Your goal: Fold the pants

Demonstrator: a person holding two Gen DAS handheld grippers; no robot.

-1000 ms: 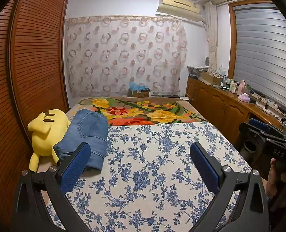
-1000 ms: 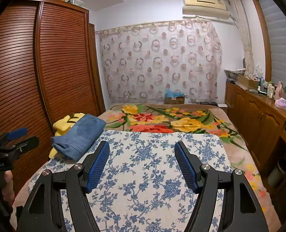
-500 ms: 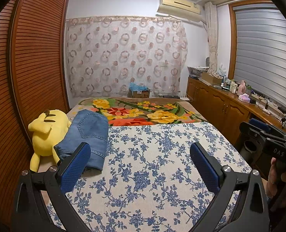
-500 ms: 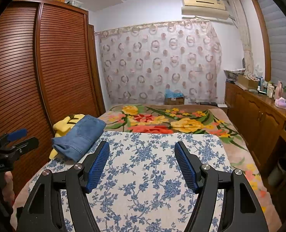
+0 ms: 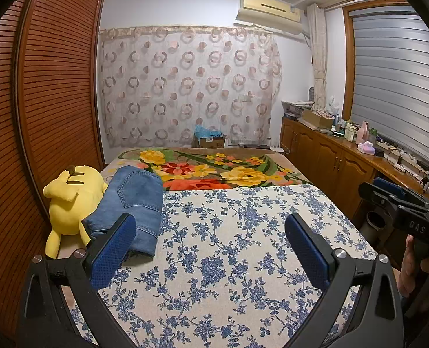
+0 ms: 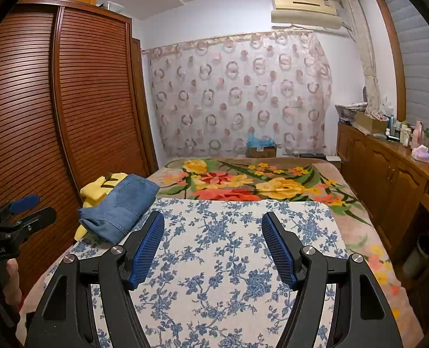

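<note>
Left wrist view first: the left hand-held gripper (image 5: 210, 239) is spread wide with nothing between its blue pads (image 5: 113, 246), hanging above the blue-flowered sheet (image 5: 228, 261) on the bed. The pants (image 5: 133, 203), blue denim, are already folded into a bundle at the left edge of the bed, partly on that sheet and leaning against a yellow plush toy (image 5: 69, 200). Past the sheet there's a bright floral blanket (image 5: 214, 171), then a circle-patterned curtain (image 5: 185, 87). The right hand-held gripper (image 5: 388, 194) pokes in at the right edge, too side-on to read its gap from here. Right wrist view: the right hand-held gripper (image 6: 213, 245) is open too, somewhat narrower, holding nothing over the same sheet (image 6: 228, 275). The pants (image 6: 118, 208) sit off to the left, well apart from its fingers, on top of the plush toy (image 6: 95, 191). The left hand-held gripper (image 6: 26, 208) shows at the far left beside the slatted wardrobe (image 6: 69, 101).
</note>
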